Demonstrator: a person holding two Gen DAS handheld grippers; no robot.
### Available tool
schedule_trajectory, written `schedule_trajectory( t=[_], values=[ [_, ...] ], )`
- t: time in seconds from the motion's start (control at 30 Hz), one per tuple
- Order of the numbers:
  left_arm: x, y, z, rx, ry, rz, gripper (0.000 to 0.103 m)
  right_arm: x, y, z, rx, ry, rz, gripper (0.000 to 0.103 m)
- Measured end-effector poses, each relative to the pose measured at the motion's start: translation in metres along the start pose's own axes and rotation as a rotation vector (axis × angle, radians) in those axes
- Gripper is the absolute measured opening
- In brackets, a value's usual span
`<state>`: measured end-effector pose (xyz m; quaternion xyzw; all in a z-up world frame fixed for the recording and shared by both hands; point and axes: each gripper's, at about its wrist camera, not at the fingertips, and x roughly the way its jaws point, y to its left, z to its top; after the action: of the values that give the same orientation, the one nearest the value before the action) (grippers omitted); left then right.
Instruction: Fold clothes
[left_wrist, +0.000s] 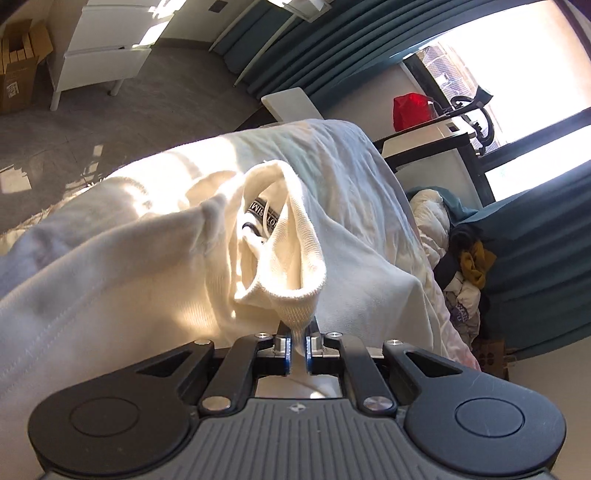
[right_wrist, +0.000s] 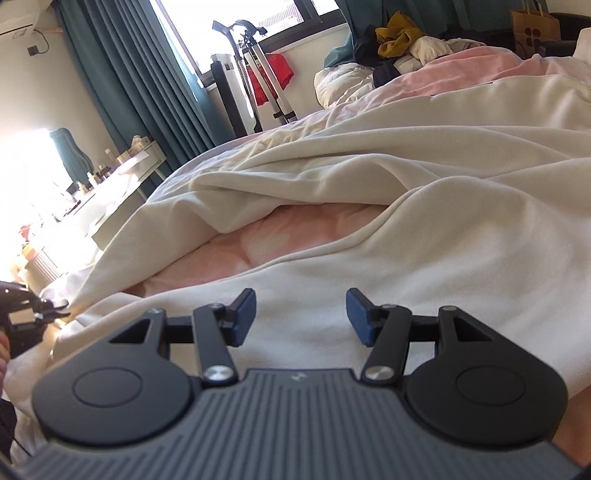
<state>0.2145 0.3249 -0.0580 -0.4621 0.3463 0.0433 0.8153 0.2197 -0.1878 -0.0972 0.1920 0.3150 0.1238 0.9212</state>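
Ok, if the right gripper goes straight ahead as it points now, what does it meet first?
Probably the cream sweatshirt: the right gripper, jaws open, points low over that cloth, which rises just ahead. Past it lies the pink bedding. Depth is unclear.

The left tool (left_wrist: 298, 338) pinches the white sweatshirt's (left_wrist: 147, 280) ribbed collar (left_wrist: 295, 295).

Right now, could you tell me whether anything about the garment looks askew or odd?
Yes: the white sweatshirt lies bunched and creased on the pink bedding, its ribbed collar pinched in the left gripper. The right gripper hovers open above the fabric.
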Motion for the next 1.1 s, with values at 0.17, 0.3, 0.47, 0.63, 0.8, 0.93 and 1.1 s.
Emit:
schedule_trajectory(
  t=[0.17, 0.3, 0.47, 0.63, 0.8, 0.93, 1.1],
  values=[
    [-0.016, 0.007, -0.008, 0.024, -0.001, -0.063, 0.011, -0.001, -0.001, 0.000, 0.012, 0.005, 0.010, 0.058],
    [-0.031, 0.000, 0.000, 0.046, -0.045, -0.109, 0.037, 0.000, 0.000, -0.001, 0.022, 0.009, 0.019, 0.058],
    [-0.022, -0.005, 0.041, -0.017, -0.098, -0.112, 0.053, 0.002, 0.002, -0.003, 0.024, 0.013, 0.024, 0.058],
    [0.016, 0.001, 0.081, -0.125, -0.066, -0.004, 0.062, 0.008, 0.005, -0.004, 0.008, 0.021, 0.019, 0.058],
    [0.054, -0.004, 0.105, -0.132, -0.056, 0.009, 0.058, 0.014, 0.005, -0.007, 0.007, 0.037, 0.016, 0.057],
    [0.091, -0.029, 0.118, -0.002, 0.021, -0.014, 0.052, 0.018, 0.005, -0.008, -0.003, 0.035, 0.013, 0.057],
    [0.121, -0.065, 0.117, 0.105, 0.000, 0.113, 0.010, 0.019, 0.005, -0.009, -0.009, 0.033, 0.012, 0.057]
  ],
)
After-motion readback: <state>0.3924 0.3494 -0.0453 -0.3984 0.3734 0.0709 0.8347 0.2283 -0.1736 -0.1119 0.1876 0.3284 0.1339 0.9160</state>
